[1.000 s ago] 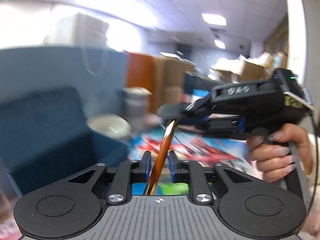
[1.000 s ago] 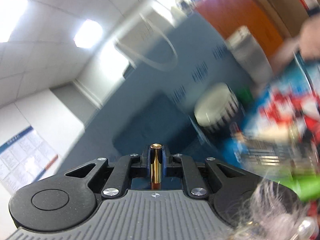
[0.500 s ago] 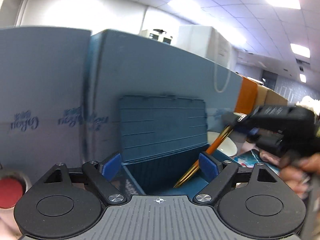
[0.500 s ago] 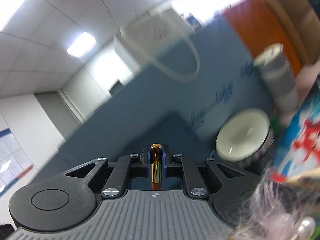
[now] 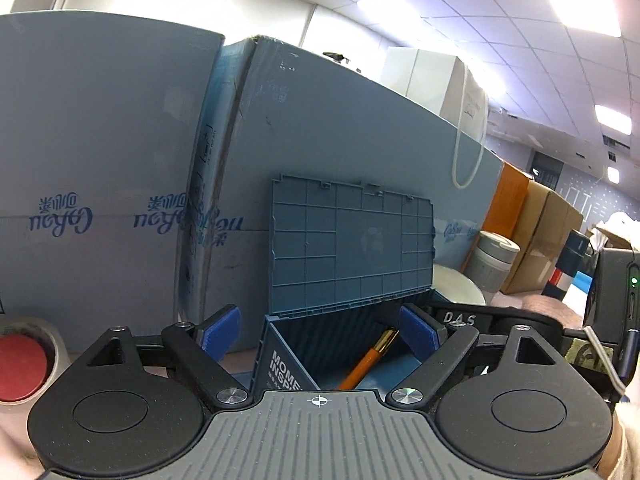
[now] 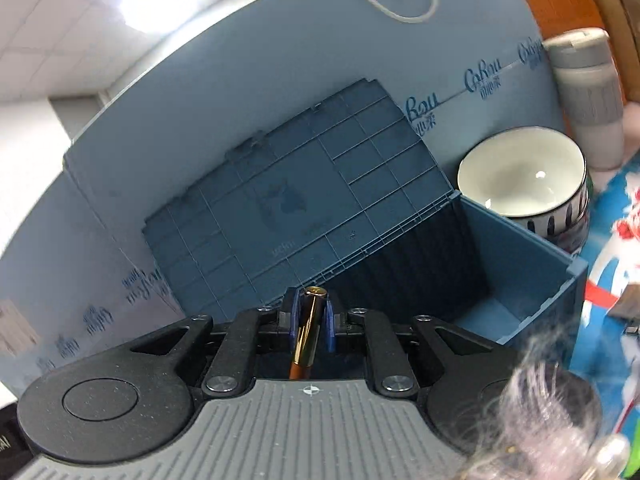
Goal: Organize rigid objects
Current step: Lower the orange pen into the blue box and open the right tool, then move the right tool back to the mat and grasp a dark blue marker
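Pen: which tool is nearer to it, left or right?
Right. The right tool is shut on the pen, holding it over the open blue box. The left tool has just opened wide and does not touch the pen.

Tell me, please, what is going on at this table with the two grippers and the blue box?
A person is tidying items with two handheld grippers. The right gripper is shut on an orange and gold pen, holding it over the open blue storage box, whose lid leans back against a large carton. The left gripper is open, its jaws having just opened, with nothing pressed between its pads. A white bowl sits beside the box.
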Motion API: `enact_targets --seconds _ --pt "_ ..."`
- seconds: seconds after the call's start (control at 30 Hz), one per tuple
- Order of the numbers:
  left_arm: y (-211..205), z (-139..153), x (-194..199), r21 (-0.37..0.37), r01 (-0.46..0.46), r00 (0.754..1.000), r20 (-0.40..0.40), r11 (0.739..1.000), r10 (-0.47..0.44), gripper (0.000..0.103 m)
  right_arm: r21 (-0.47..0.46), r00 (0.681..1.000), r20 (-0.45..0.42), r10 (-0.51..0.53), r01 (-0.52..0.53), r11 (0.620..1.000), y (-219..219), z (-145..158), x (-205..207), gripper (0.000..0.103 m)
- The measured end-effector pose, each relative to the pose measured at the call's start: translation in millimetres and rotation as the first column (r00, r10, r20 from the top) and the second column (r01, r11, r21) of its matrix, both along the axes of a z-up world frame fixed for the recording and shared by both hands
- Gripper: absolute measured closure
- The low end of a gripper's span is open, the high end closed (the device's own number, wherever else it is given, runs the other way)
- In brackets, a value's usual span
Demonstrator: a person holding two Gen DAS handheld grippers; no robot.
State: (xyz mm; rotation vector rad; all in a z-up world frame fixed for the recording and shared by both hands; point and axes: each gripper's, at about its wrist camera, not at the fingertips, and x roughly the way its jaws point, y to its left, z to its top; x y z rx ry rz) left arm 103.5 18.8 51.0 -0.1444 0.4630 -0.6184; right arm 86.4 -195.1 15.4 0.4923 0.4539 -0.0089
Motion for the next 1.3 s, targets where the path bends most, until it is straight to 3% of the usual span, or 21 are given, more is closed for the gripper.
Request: enact_targets --seconds 0.23,0.5,0.57,0.63,0.7,0.8,1.03,1.13,1.3 --pt "-3.7 -2.9 4.2 -0.001 0.007 1.0 -0.001 1.0 -0.007 0.011 -0.123 0.999 -0.041 0.02 -0.025 0.992 10.7 0.9 -1.2 0.087" --pt "-2.5 -3.0 3.7 -0.006 0.013 1.0 -0.001 1.0 -0.013 0.01 -0.156 0.998 -0.059 0.008 -0.017 0.988 8.9 3.1 -0.2 0.084" --pt "-2.4 -2.9 3.6 -0.005 0.012 1.0 -0.002 1.0 -0.012 0.01 -0.175 0.998 -0.059 -0.004 -0.006 0.985 9.5 4.7 -1.7 0.078" --pt "-2.5 -2.9 3.4 -0.005 0.012 1.0 -0.001 1.0 -0.012 0.01 -0.199 0.998 -0.059 -0.017 0.005 0.98 10.8 7.5 -4.1 0.063" --pt "-2.5 -2.9 3.4 -0.005 0.012 1.0 -0.001 1.0 -0.013 0.01 -0.224 0.998 -0.058 -0.038 0.024 0.974 12.1 10.8 -6.5 0.054" --pt "-2.5 -2.3 2.5 -0.007 0.017 1.0 0.003 1.0 -0.017 0.01 -0.224 0.998 -0.041 -0.044 0.034 0.974 10.3 15.6 -13.3 0.047" --pt "-2.9 3.7 -6.2 -0.028 0.044 0.999 0.033 0.999 -0.043 0.01 -0.197 0.995 0.092 -0.049 0.067 0.978 -5.9 30.3 -57.0 0.011" --pt "-5.6 7.4 -12.7 -0.033 0.064 0.997 0.052 0.997 -0.063 0.009 -0.188 0.984 0.172 -0.047 0.08 0.979 -16.1 38.0 -81.5 0.003" --pt "-11.3 14.9 -24.9 -0.063 0.12 0.99 0.082 0.991 -0.115 0.006 -0.234 0.952 0.298 -0.07 0.144 0.962 -32.2 49.7 -124.4 0.0"
